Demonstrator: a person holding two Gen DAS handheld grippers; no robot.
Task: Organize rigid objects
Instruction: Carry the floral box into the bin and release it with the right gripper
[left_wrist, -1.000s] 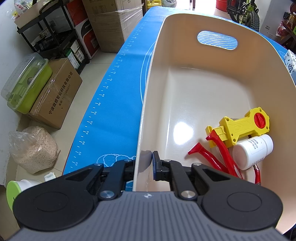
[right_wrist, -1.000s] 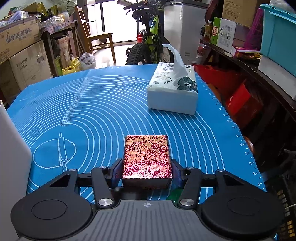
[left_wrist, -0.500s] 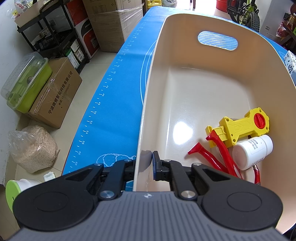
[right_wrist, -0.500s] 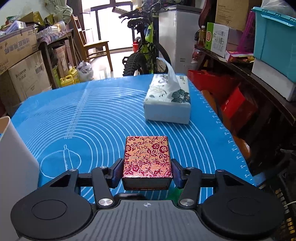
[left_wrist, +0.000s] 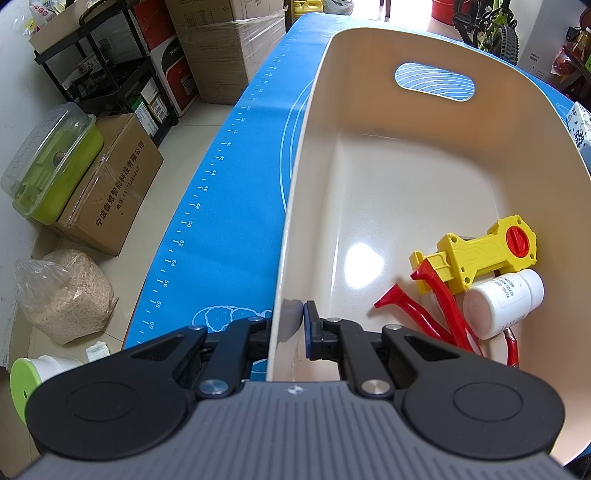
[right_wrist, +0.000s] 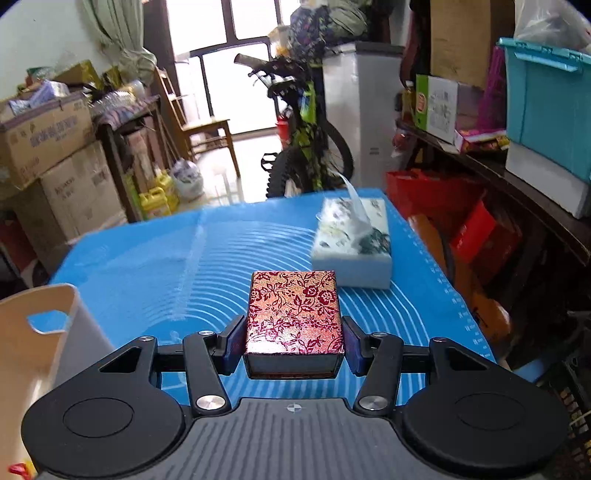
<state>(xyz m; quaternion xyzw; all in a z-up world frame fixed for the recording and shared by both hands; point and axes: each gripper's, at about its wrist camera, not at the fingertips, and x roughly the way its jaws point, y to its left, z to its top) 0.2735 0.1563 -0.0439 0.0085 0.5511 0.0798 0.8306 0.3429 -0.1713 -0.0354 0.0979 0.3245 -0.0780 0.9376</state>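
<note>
The left tongs (left_wrist: 291, 326) are closed down on the near wall of the cream bin (left_wrist: 369, 110), one finger outside the wall and the other finger (left_wrist: 311, 328) inside, so the rim is pinched between them. Inside the bin, close to its right wall, lie red-handled pliers (left_wrist: 436, 310), a white pill bottle (left_wrist: 502, 302) lying on its side and touching the pliers, and just beyond them a yellow toy tool (left_wrist: 480, 254) with a red knob, its near end resting over the pliers. The rest of the bin floor is bare and glossy. An oval handle cutout shows in the far wall. The bin stands on the blue mat (left_wrist: 236, 192) that covers the bench, near the mat's ruled left edge. Past that edge, down on the floor, sit a clear bag of grain (left_wrist: 62, 295), a cardboard carton (left_wrist: 110, 184) and a green lidded container (left_wrist: 51, 162).

The right tongs (right_wrist: 293, 341) grip a floral box (right_wrist: 293, 314), red and gold, squarely by its two sides; the box is held level above the blue mat (right_wrist: 147, 266) and clear of it. At the lower left of the right wrist view the cream bin (right_wrist: 40, 332) shows its wall and a handle cutout, beside the held box but apart from it. Farther along the bench a tissue box (right_wrist: 352, 243) rests on the mat with a tissue sticking up. Beyond the bench end stands a bicycle (right_wrist: 306, 147) before a bright window.
</note>
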